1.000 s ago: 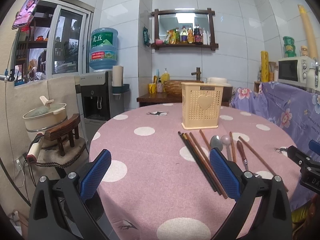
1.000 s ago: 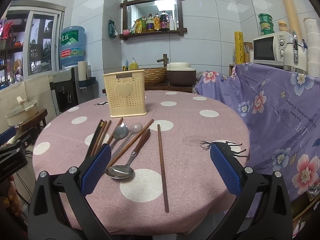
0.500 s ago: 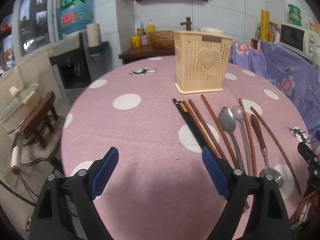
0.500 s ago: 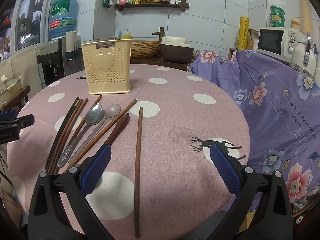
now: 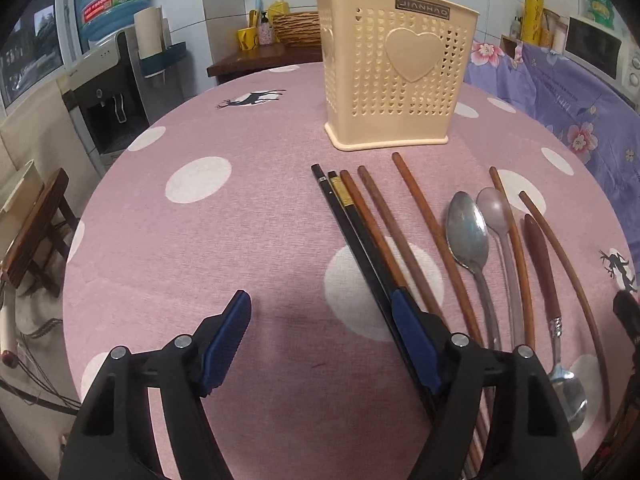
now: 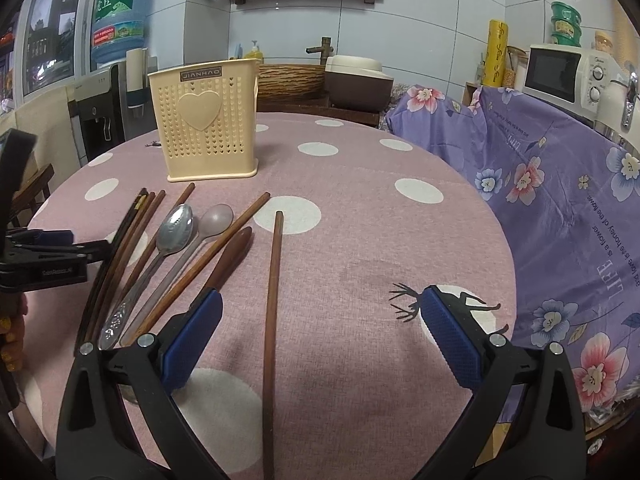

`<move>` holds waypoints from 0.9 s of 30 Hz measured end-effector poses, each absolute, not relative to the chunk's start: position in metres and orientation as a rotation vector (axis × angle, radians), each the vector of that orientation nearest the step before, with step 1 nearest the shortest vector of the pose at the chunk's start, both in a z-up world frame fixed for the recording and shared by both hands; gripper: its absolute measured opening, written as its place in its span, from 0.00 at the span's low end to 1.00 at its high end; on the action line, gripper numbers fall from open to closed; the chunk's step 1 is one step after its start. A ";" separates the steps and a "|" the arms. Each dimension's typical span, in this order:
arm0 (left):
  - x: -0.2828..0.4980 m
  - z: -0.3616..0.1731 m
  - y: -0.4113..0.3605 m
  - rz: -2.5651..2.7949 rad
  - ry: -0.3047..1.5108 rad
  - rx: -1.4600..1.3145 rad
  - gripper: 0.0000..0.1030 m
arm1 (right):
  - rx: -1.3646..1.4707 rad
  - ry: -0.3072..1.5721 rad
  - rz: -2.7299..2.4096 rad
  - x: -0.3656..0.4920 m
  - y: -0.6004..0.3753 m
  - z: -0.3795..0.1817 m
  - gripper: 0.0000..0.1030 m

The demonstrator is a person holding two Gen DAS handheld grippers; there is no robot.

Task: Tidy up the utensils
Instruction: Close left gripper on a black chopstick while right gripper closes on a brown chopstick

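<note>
A cream perforated utensil holder (image 5: 394, 68) with a heart stands upright at the back of the pink dotted table; it also shows in the right wrist view (image 6: 206, 122). Before it lie black chopsticks (image 5: 352, 236), several brown chopsticks (image 5: 400, 240), a metal spoon (image 5: 468, 232), a pale plastic spoon (image 5: 496, 216) and a wooden-handled spoon (image 5: 540, 264). My left gripper (image 5: 320, 328) is open and empty, its right finger above the black chopsticks. My right gripper (image 6: 320, 320) is open and empty, straddling a lone brown chopstick (image 6: 272, 300).
A water dispenser (image 5: 116, 76) and a wooden stool (image 5: 32, 232) stand left of the table (image 5: 200, 240). A purple flowered cloth (image 6: 560, 208) covers a counter to the right, with a microwave (image 6: 560, 72) on it. A side table with a basket (image 6: 290, 80) is behind.
Both grippers have moved forward and lower over the table toward the utensils. The holder and utensils now look much nearer. Both stay open.
</note>
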State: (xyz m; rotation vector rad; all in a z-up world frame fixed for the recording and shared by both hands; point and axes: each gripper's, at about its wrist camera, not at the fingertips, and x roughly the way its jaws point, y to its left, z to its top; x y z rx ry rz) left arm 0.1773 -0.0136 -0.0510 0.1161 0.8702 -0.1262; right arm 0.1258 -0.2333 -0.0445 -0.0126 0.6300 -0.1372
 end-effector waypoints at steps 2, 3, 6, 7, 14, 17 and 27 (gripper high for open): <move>0.178 -0.051 -0.003 -0.080 0.889 0.139 0.70 | -0.024 0.645 -0.142 0.132 -0.236 -0.046 0.95; 0.179 -0.052 0.000 -0.074 0.898 0.142 0.70 | -0.028 0.660 -0.143 0.136 -0.237 -0.046 0.95; 0.180 -0.046 0.012 -0.070 0.896 0.102 0.70 | -0.022 0.695 -0.127 0.147 -0.239 -0.049 0.95; 0.180 -0.043 0.014 -0.071 0.886 0.095 0.70 | -0.015 0.706 -0.116 0.151 -0.240 -0.050 0.95; 0.193 -0.034 0.003 -0.112 0.872 0.079 0.70 | -0.033 0.776 -0.064 0.192 -0.235 -0.052 0.86; 0.201 -0.037 -0.001 -0.119 0.889 0.070 0.61 | -0.020 0.823 -0.042 0.210 -0.237 -0.054 0.68; 0.228 -0.037 -0.005 -0.162 0.959 -0.035 0.37 | -0.042 0.911 -0.001 0.239 -0.224 -0.064 0.33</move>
